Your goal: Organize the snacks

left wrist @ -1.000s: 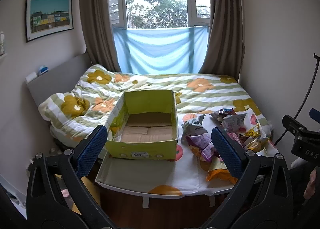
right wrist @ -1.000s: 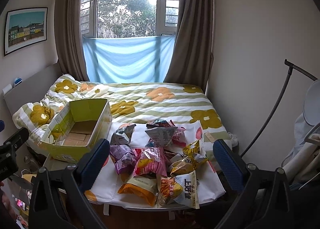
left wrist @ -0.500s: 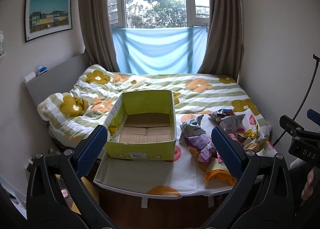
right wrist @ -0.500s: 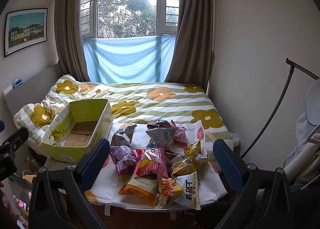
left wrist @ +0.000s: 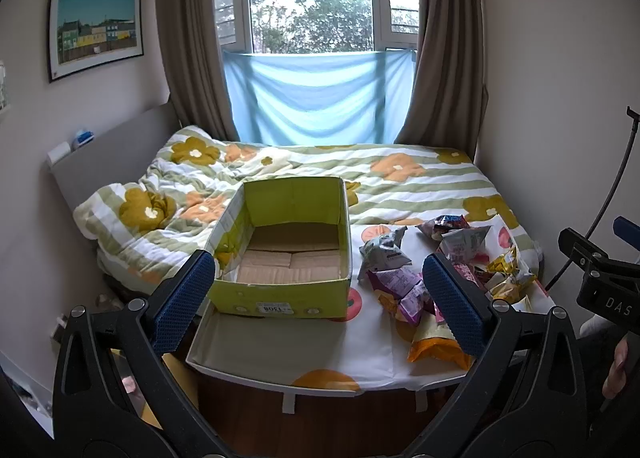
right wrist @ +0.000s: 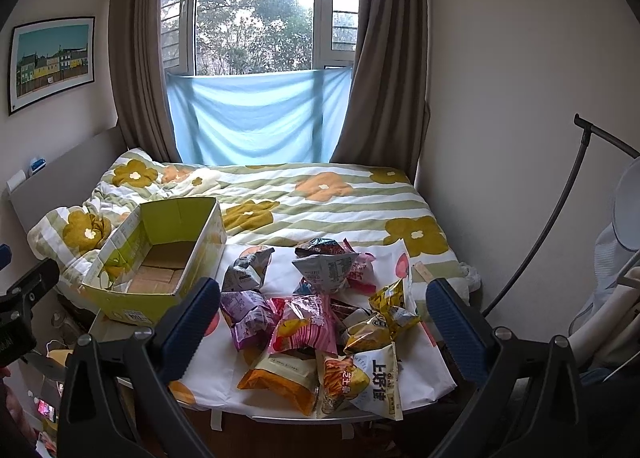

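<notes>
I hold my left gripper [left wrist: 320,292] with its jaws spread wide and nothing between them, aimed at the open green cardboard box [left wrist: 286,254] that sits on the white table [left wrist: 280,354] at the foot of the bed [left wrist: 400,186]. The box is empty, its brown floor bare, and it stands on the left of the table so that bags can go in from the side. My right gripper [right wrist: 324,318] is likewise wide open and empty, pointed at the heap of snack bags [right wrist: 320,318] lying loose on the right half of the table, just beside the box but none inside it. Nearest me lie an orange bag [right wrist: 280,382] and a white bag with blue characters [right wrist: 372,382], at the table's front edge. I judge sorting has not begun; the right hand is placed to pick first.
</notes>
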`<action>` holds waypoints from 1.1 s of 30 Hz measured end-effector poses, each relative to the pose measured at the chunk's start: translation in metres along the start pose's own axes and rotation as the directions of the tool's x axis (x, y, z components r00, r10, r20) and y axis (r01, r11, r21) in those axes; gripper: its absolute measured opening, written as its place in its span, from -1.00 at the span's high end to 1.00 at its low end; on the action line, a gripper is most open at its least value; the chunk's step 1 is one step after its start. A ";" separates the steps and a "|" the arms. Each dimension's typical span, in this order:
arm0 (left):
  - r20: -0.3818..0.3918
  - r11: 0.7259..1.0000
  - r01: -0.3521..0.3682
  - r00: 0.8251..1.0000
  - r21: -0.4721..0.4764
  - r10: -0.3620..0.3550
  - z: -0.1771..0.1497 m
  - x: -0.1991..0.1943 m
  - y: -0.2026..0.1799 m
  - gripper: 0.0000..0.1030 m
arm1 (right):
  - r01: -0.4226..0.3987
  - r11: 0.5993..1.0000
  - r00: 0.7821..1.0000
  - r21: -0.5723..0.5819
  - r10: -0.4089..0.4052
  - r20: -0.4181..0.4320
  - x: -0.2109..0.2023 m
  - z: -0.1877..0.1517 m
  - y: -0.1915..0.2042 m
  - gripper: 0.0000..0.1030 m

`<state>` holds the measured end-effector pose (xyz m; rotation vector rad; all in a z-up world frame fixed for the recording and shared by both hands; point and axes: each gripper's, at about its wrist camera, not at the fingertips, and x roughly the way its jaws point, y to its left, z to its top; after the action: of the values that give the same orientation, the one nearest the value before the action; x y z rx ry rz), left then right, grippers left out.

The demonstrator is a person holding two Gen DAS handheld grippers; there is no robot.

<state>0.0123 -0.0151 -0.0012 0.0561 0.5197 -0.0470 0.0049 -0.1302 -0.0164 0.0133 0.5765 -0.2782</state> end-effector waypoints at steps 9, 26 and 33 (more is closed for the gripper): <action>-0.004 1.000 0.007 1.000 -0.003 -0.007 0.002 0.003 0.000 -0.99 | -0.001 1.000 1.000 0.003 0.001 -0.003 0.001 0.001 0.002 -0.99; -0.193 0.975 0.216 0.960 0.053 -0.202 -0.006 0.061 -0.027 -0.99 | 0.070 0.998 0.994 0.002 -0.070 -0.090 0.017 -0.017 -0.024 -0.99; -0.377 0.922 0.385 0.861 0.047 -0.340 -0.050 0.127 -0.074 -0.99 | 0.042 0.996 0.968 0.077 -0.021 -0.249 0.058 -0.065 -0.069 -0.99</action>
<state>0.0934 -0.0894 -0.1105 0.0851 0.8947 -0.4477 -0.0018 -0.2050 -0.0975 0.1199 0.8144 -0.3335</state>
